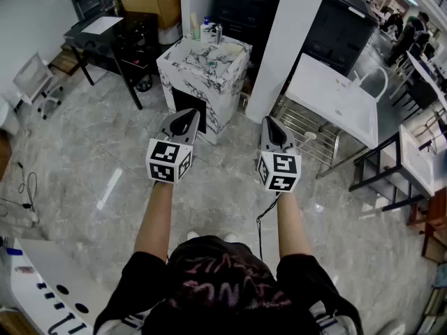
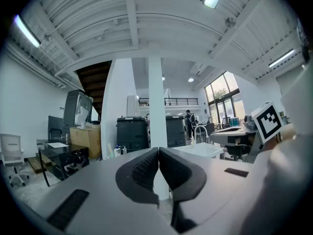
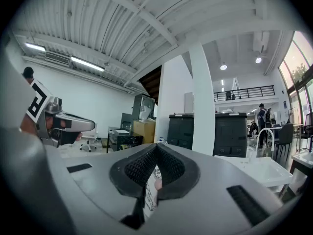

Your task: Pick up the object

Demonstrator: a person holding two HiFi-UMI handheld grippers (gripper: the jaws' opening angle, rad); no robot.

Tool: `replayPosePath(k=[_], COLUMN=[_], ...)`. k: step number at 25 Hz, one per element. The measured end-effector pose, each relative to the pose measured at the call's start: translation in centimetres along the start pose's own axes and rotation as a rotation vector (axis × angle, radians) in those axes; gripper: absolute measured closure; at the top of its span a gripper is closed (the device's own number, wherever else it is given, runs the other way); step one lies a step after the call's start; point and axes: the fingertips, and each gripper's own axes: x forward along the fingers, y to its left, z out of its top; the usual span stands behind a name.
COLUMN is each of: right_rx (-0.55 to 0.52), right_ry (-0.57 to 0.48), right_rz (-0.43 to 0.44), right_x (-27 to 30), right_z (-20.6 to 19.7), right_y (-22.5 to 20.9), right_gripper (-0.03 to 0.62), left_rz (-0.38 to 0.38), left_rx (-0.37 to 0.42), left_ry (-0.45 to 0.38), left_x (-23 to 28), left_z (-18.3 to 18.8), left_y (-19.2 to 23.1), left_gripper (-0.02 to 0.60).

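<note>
Plainly, left claw (image 2: 158,151) and right claw (image 3: 156,147) are closed.

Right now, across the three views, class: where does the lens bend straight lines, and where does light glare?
Head view: the wide lens tilts the white pillar; a light streak glares on the floor. Left gripper view: black corners, bowed ceiling beams, washed-out windows. Right gripper view: black rim, curved white pillar, bright tube lamps.

2 grippers (image 1: 189,114) (image 1: 269,121) — 1 marbled cabinet (image 1: 202,67), 1 white table (image 1: 334,98)
</note>
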Motion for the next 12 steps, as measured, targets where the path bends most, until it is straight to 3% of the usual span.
replayPosePath(k=[12], right_rx=[-0.01], right_ry=[0.004], right_rz=[0.005], right_x=[0.9], right_z=[0.2], right_y=[1.3], right_gripper=[0.58], left_rz=[-0.004], left_rx=[0.002], left_ry=[0.0], left_x=[-0.2], left_z=[-0.1], left_y=[1.4], left_gripper=[0.565])
